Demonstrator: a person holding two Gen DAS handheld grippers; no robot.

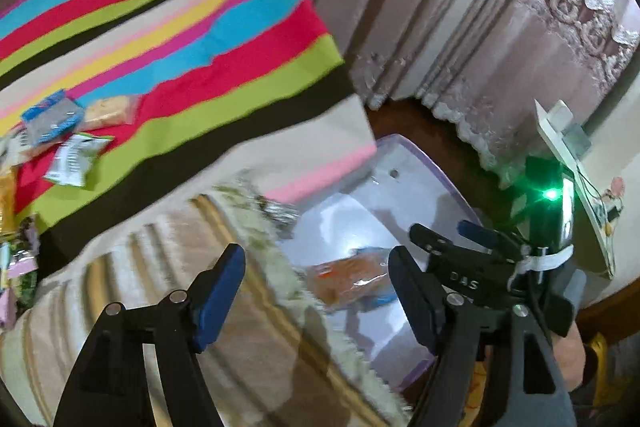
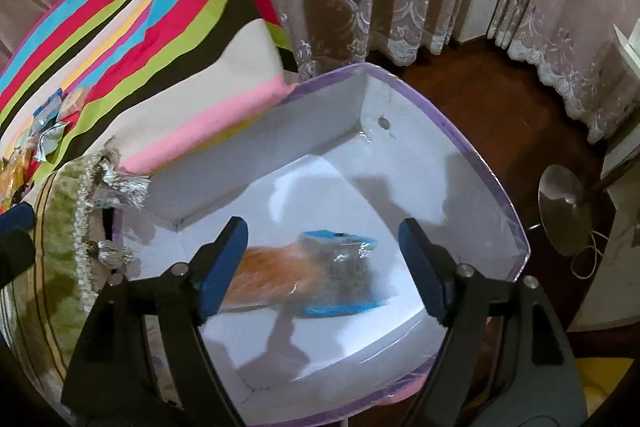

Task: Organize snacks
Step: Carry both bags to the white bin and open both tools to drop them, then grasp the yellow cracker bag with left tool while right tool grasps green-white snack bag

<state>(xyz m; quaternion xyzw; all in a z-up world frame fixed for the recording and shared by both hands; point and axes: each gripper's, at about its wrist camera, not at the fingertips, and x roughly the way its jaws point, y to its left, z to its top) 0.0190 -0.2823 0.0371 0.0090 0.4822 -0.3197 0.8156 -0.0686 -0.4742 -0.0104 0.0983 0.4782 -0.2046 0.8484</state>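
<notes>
1. Right gripper (image 2: 322,269): jaws apart, nothing between the blue pads. It hangs above the white storage box (image 2: 472,147) with the lilac rim.
2. Left gripper (image 1: 316,291): jaws likewise released and empty, over the near edge of the same box (image 1: 404,163), beside the right gripper (image 1: 448,247) as seen from the left wrist.
3. Task items in the box: an orange snack packet (image 2: 272,275) lies on the box floor, touching a clear packet with blue ends and grey contents (image 2: 344,271). Both are blurred; no print is legible. The left wrist view shows the orange packet (image 1: 352,279) only partly.
4. Further snack packets lie outside the box, well away on the striped bedspread (image 1: 180,39): a blue-and-grey packet (image 1: 52,119), a pale biscuit-coloured packet (image 1: 110,111) touching it, and a white-and-green packet (image 1: 76,159) just beside.
5. Left wrist view only: more wrappers at the bedspread's far left edge, too cut off to identify, and a green light (image 1: 552,194) on the right gripper's body.
6. Right wrist view only: the whole interior of the box, a tasselled striped cushion (image 2: 52,247) against its left wall, and a round metal lamp base (image 2: 568,211) on the dark wood floor right of the box.
</notes>
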